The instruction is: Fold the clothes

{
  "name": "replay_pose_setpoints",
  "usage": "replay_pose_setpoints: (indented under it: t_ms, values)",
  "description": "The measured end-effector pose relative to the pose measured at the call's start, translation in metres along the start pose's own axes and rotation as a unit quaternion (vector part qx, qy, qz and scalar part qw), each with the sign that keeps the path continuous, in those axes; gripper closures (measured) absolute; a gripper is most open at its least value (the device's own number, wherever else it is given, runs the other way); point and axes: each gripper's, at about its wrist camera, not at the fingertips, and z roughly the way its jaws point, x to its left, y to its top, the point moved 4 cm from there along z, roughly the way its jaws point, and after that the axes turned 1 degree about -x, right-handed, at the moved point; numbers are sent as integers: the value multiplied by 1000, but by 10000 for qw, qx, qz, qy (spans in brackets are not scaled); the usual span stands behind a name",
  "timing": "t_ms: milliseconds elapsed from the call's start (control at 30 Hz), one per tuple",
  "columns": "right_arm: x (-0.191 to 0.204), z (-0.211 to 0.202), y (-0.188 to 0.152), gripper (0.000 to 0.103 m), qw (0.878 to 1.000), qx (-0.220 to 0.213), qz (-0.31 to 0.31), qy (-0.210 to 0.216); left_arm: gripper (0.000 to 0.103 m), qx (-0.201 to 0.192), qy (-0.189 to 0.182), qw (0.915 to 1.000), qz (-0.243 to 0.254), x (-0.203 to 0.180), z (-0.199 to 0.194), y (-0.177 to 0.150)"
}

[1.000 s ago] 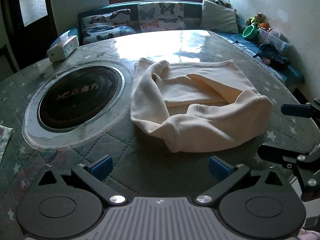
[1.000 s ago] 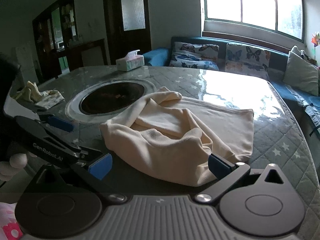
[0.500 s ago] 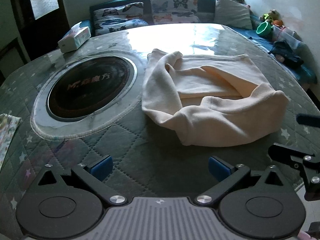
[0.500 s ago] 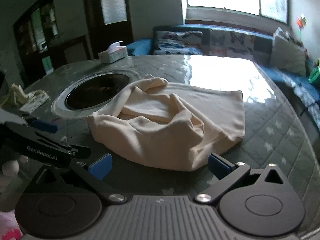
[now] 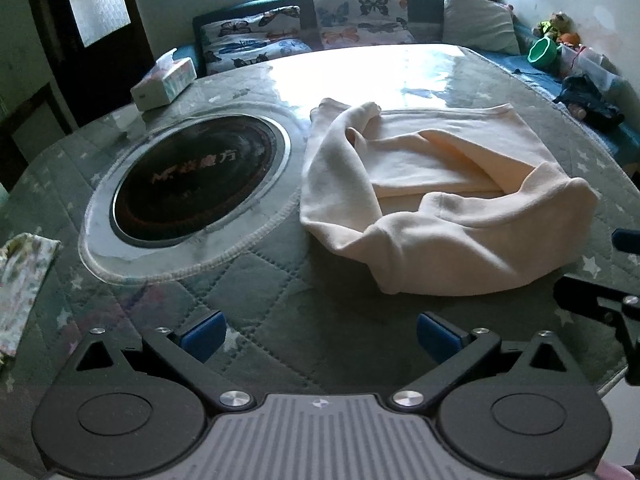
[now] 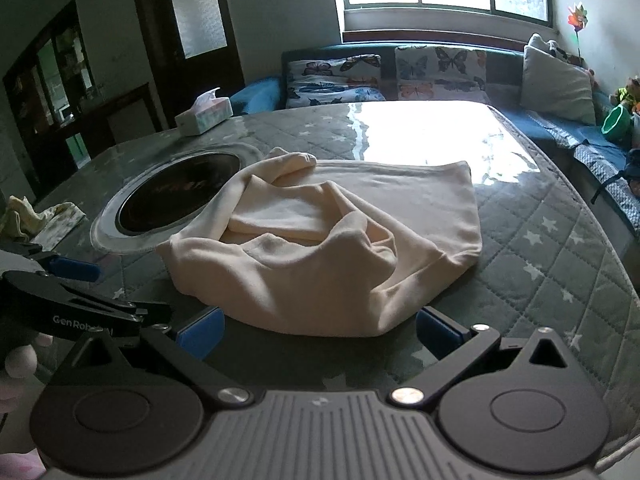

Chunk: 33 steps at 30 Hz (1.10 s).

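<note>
A cream-coloured garment [image 5: 440,196] lies loosely bunched on the quilted table cover, its near part heaped up and its far part flat. In the right wrist view the same garment [image 6: 332,240] fills the middle. My left gripper [image 5: 320,334] hangs open above bare quilting, short of the garment's near left edge. My right gripper [image 6: 318,330] is open too, its blue pads just in front of the garment's near fold, with nothing between them. Each gripper shows at the edge of the other's view.
A round dark hotplate [image 5: 200,184] is set in the table left of the garment. A tissue box [image 5: 164,80] stands at the far left, a patterned cloth [image 5: 20,280] at the near left edge. A sofa with cushions [image 6: 400,76] runs behind the table.
Both grippers have shifted a little, so the garment sits slightly differently in each view. The garment itself has not moved, and both grippers stay open.
</note>
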Motion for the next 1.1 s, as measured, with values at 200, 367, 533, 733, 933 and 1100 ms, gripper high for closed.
replay_pose_setpoints:
  t_ms: [200, 367, 533, 733, 933, 1100]
  values:
    - [-1, -1, 9, 0, 9999, -99, -43, 12, 0, -79, 109, 9999, 45, 1, -1, 6]
    - [0, 1, 15, 0, 9999, -146, -72, 35, 0, -198, 262, 9994, 127, 2, -2, 13]
    - [1, 2, 21, 0, 9997, -199, -144, 65, 0, -212, 282, 9993, 115, 3, 1, 17]
    - [2, 4, 25, 0, 9995, -242, -175, 71, 0, -186, 266, 9994, 106, 3, 3, 19]
    - [-4, 9, 45, 0, 9989, -402, -243, 65, 0, -343, 223, 9991, 83, 8, 4, 31]
    - [-8, 25, 68, 4, 9979, -432, -456, 132, 2, -455, 170, 9988, 10, 17, 10, 47]
